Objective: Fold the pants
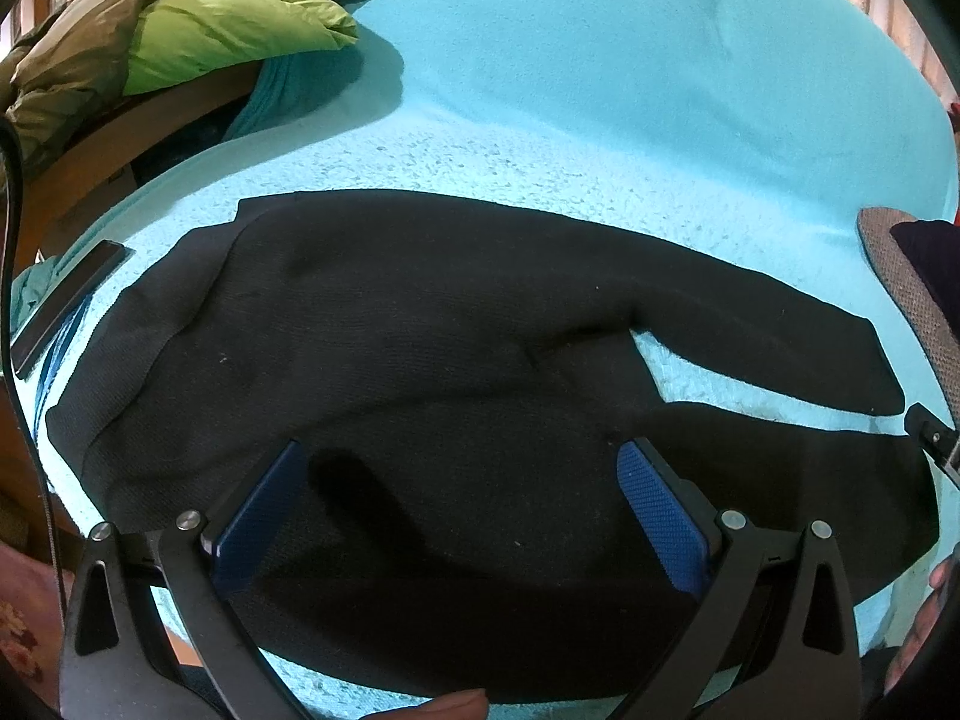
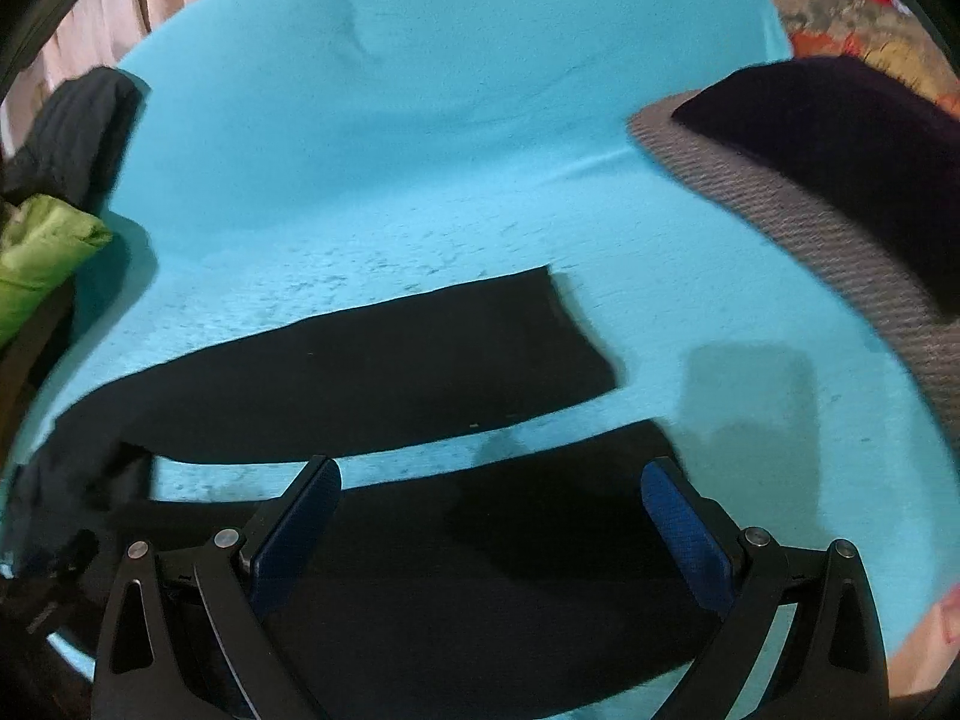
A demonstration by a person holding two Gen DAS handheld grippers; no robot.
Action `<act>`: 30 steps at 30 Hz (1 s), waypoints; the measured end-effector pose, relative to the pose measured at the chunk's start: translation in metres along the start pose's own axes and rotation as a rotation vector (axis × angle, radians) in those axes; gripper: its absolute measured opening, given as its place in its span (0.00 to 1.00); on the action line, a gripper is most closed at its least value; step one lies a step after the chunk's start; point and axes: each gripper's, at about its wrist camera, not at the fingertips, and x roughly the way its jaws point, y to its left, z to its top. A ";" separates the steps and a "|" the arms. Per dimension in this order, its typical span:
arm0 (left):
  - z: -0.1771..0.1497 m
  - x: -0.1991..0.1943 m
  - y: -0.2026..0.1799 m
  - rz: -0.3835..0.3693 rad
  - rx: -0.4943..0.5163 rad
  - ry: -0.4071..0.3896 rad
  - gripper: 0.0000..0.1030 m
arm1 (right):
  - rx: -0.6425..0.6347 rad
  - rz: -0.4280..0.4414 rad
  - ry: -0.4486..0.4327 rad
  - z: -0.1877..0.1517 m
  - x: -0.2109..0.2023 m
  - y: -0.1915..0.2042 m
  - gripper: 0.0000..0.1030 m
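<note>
The left claw point(image 1: 462, 480) hangs released over the seat of the black pants point(image 1: 420, 360), its two blue pads point(image 1: 660, 516) with a fine diamond-grip texture spread wide on black arms, with nothing between them. The right claw point(image 2: 489, 510) is likewise spread apart, blue pads point(image 2: 684, 540) flanking the lower trouser leg near its cuff, gripping nothing.

The pants are a matte, finely ribbed knit, lying flat across the lower half of both views. In the left wrist view the waistband sits at centre left and the two legs fork toward the right edge, a wedge of bedding showing between them. In the right wrist view the upper leg ends in a squared cuff near frame centre.

They rest on a turquoise fleece blanket point(image 1: 600, 90), nubbly and pilled close by, smoother farther up. A lime-green padded quilt point(image 1: 228, 36) bunches at upper left. A grey woven cushion point(image 2: 810, 228) with a dark folded cloth point(image 2: 840, 150) on it curves along the right edge.
</note>
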 end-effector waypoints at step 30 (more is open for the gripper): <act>-0.001 0.000 -0.003 0.000 -0.003 0.000 1.00 | -0.052 -0.037 0.003 -0.003 0.000 0.011 0.98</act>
